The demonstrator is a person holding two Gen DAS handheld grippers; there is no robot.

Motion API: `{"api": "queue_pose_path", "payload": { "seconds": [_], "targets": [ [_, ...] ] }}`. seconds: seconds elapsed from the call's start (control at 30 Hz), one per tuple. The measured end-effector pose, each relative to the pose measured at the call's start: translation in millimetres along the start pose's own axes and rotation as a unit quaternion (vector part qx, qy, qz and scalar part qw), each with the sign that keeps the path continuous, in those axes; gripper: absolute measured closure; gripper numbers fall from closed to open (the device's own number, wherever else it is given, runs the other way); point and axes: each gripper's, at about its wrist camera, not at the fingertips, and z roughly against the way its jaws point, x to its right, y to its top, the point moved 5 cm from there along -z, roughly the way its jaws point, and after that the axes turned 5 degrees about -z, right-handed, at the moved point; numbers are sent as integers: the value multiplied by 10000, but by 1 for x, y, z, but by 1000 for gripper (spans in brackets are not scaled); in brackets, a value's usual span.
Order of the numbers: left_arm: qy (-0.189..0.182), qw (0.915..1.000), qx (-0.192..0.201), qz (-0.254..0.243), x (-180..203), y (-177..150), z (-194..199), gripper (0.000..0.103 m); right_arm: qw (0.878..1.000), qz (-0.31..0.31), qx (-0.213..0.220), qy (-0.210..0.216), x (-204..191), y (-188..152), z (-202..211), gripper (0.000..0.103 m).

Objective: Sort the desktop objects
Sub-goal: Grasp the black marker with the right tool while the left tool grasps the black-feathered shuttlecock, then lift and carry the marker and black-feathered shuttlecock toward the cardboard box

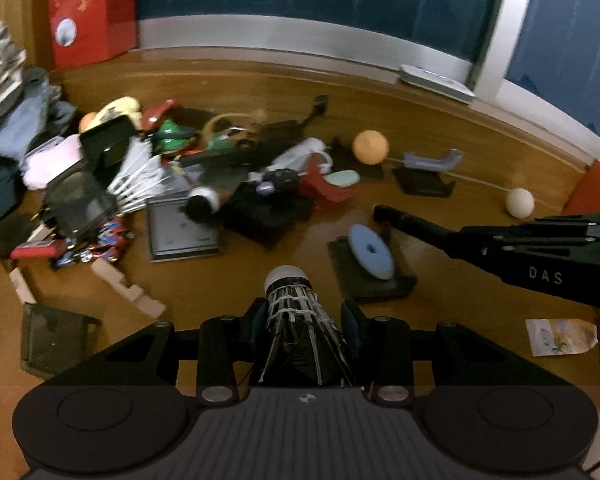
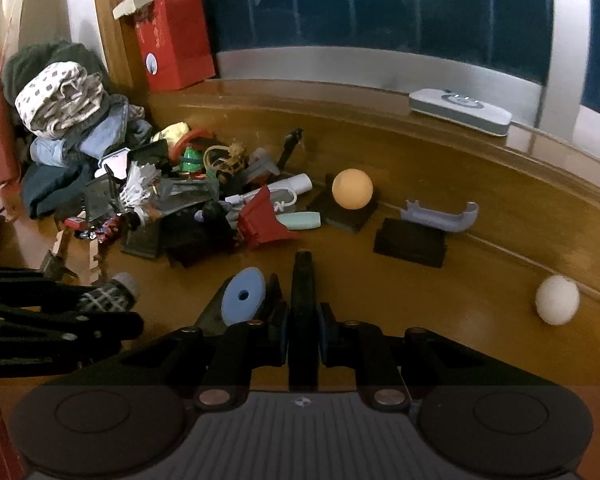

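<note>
My left gripper (image 1: pixel 305 322) is shut on a black shuttlecock (image 1: pixel 296 308) with a white cork, held above the wooden desk (image 1: pixel 228 288). My right gripper (image 2: pixel 303 322) is shut on a flat black plate (image 2: pixel 303 300) held on edge. In the left wrist view the right gripper and its plate (image 1: pixel 416 224) come in from the right. A blue disc (image 1: pixel 370 250) lies on a black pad (image 1: pixel 376 280); the disc also shows in the right wrist view (image 2: pixel 244 294). An orange ball (image 2: pixel 352 189) sits on a black pad and a white ball (image 2: pixel 557 299) lies to the right.
A pile of mixed objects (image 1: pixel 172 176) with a white shuttlecock (image 1: pixel 140 180) fills the left. Clothes (image 2: pixel 68 120) and a red box (image 2: pixel 172 40) stand at the back left. A grey bracket (image 2: pixel 440 216), a white device (image 2: pixel 460 112) and a paper packet (image 1: pixel 560 336) lie right.
</note>
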Motion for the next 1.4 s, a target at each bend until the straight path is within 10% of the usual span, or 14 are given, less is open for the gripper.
{"api": "queue_pose_path", "payload": {
  "seconds": [1.4],
  "targets": [
    [-1004,9870,355,-1205,168,28,-1,62,9875,-825,903,-991,97,-54,164,87]
  ]
}}
